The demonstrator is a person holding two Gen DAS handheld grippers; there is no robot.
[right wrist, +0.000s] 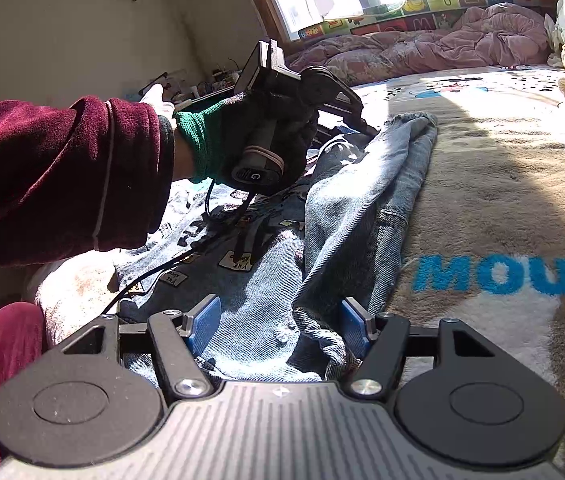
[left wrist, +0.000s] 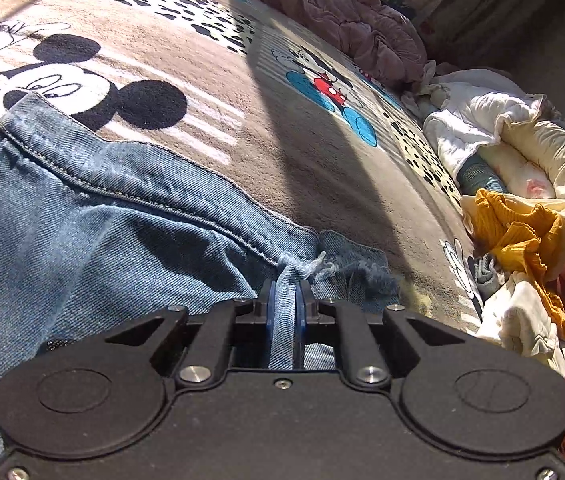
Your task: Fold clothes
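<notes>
While limp, heavy denim jeans (left wrist: pixel 102 232) sag, the left gripper (left wrist: pixel 284 300) pinches their frayed hem. The right gripper (right wrist: pixel 278 324) gapes over another hem, the sturdiest hold.

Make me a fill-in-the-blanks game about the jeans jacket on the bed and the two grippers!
1. The left gripper is shut on a fold of ____ fabric.
2. The right gripper has its jaws ____, with the denim jacket lying between them.
3. The blanket under the jacket shows a cartoon ____.
4. The hand holding the left gripper wears a glove with a ____ cuff.

Missing words: denim; open; mouse; green
</notes>
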